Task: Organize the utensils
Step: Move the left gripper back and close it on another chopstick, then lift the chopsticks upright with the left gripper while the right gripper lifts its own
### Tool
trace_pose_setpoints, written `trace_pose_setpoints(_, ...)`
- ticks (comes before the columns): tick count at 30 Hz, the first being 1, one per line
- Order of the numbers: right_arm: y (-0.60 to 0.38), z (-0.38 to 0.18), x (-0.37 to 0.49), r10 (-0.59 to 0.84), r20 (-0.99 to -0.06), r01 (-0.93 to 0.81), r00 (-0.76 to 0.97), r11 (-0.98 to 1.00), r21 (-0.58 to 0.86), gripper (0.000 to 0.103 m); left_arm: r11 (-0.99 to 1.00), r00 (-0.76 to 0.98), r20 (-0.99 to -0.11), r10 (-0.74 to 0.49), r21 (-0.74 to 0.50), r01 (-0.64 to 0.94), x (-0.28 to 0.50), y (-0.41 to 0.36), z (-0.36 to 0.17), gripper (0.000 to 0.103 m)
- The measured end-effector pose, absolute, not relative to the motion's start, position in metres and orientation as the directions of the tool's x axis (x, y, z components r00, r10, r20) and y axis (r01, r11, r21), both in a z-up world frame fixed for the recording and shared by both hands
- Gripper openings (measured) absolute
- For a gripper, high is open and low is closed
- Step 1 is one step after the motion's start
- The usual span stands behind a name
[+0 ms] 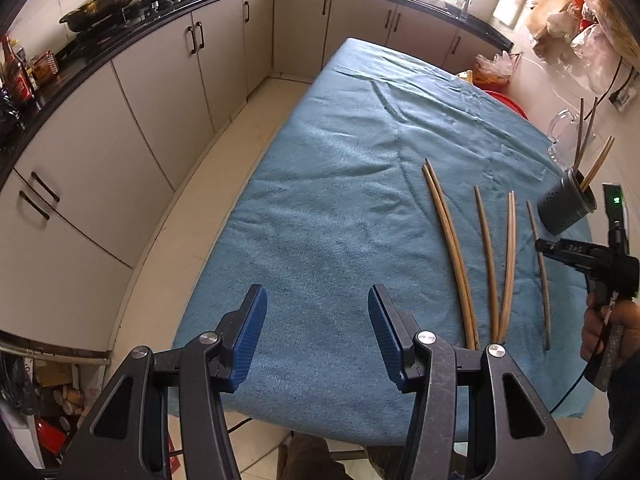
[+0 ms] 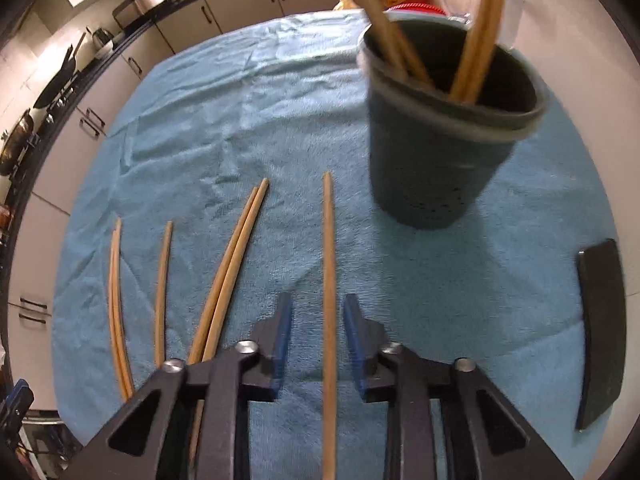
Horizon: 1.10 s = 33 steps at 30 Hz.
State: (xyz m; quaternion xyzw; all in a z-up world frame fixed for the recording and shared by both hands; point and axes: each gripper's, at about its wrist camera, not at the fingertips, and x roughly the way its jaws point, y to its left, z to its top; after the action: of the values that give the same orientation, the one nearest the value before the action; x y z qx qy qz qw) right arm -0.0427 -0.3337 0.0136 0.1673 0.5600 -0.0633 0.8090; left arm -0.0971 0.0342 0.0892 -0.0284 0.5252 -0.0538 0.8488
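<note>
On the blue cloth (image 2: 280, 120), a dark holder (image 2: 440, 152) holds chopsticks (image 2: 476, 60); right hand-held gripper (image 2: 318, 320) straddles one chopstick (image 2: 329, 260), unclamped.

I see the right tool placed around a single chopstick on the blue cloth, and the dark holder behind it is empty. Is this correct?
Not quite. The dark holder is not empty: the right wrist view shows several chopsticks standing in it. The rest holds: the right tool sits around a single chopstick on the blue cloth.
</note>
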Motion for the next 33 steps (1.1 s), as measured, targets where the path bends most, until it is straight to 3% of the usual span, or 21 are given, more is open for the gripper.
trace_pose_setpoints(2,-0.334,0.007,-0.041,0.085,-0.937,0.296,0.338,0.936,0.192,0.009,0.99,0.436,-0.889,-0.141,-0.118,0.08,-0.092,0.029,0.089,0.051)
trace_pose_setpoints(8,-0.332,0.008,-0.056,0.145,-0.934,0.283,0.328,0.928,0.243,0.007,0.958,0.344,-0.897,-0.276,-0.228,0.176,-0.062,-0.011,0.079,0.051)
trace_pose_setpoints(10,-0.331,0.013,-0.066,0.153,-0.929,0.273,0.336,0.929,0.252,0.007,0.947,0.304,-0.903,-0.305,-0.255,0.193,-0.048,-0.028,0.069,0.046)
trace_pose_setpoints(12,-0.331,0.019,-0.076,0.162,-0.924,0.272,0.345,0.926,0.264,0.007,0.944,0.261,-0.912,-0.315,-0.273,0.186,-0.034,-0.039,0.056,0.03)
trace_pose_setpoints(14,-0.331,0.025,-0.084,0.164,-0.919,0.267,0.358,0.925,0.269,0.008,0.94,0.227,-0.916,-0.331,-0.298,0.167,-0.02,-0.048,0.044,0.022)
trace_pose_setpoints(17,-0.33,0.036,-0.092,0.151,-0.912,0.251,0.381,0.933,0.26,0.008,0.933,0.198,-0.914,-0.354,-0.329,0.148,-0.004,-0.058,0.033,0.019)
trace_pose_setpoints(24,-0.34,0.049,-0.106,0.141,-0.904,0.241,0.404,0.937,0.254,0.008,0.924,0.183,-0.909,-0.375,-0.352,0.146,0.013,-0.079,0.024,0.015)
trace_pose_setpoints(33,-0.356,0.049,-0.11,0.137,-0.904,0.245,0.404,0.936,0.252,0.008,0.948,0.192,-0.93,-0.315,-0.298,0.109,0.024,-0.081,0.016,0.013)
